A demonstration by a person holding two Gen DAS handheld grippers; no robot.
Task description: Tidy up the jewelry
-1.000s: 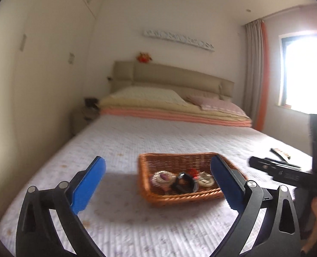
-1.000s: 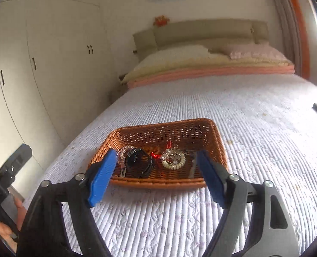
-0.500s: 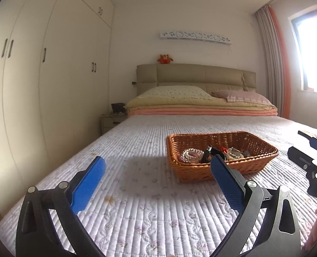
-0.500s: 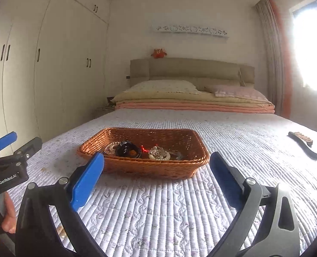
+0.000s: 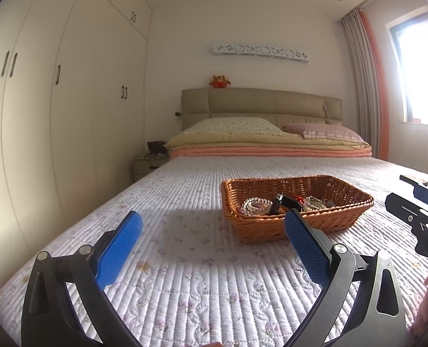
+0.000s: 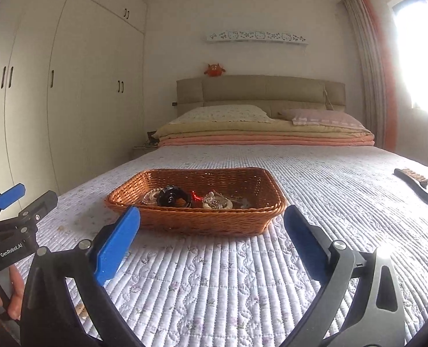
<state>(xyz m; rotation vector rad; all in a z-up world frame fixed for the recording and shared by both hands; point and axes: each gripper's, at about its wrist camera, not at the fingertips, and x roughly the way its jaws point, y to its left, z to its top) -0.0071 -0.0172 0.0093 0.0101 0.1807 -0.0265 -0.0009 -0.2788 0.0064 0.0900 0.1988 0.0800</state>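
A brown wicker basket [image 5: 338, 219] [image 6: 214, 222] sits on the quilted bed. It holds a clear bead bracelet [image 5: 257, 205] [image 6: 151, 196], a black watch [image 5: 283, 202] [image 6: 173, 196], a pale bead bracelet [image 6: 216, 202] and something small and red [image 6: 195, 195]. My left gripper [image 5: 214, 234] is open and empty, low over the quilt, short of the basket and to its left. My right gripper [image 6: 212, 225] is open and empty, just in front of the basket. The right gripper also shows at the left wrist view's right edge [image 5: 416, 211].
A dark-handled brush [image 6: 415, 185] lies on the quilt at the right. Folded blankets and pillows [image 5: 266, 141] are stacked at the headboard. Wardrobes [image 5: 54, 115] line the left wall beside a nightstand [image 5: 150, 164]. A curtain and window are on the right.
Both grippers have dropped lower and levelled out over the bed. The views went from looking down into the basket to looking across it. Both stayed open.
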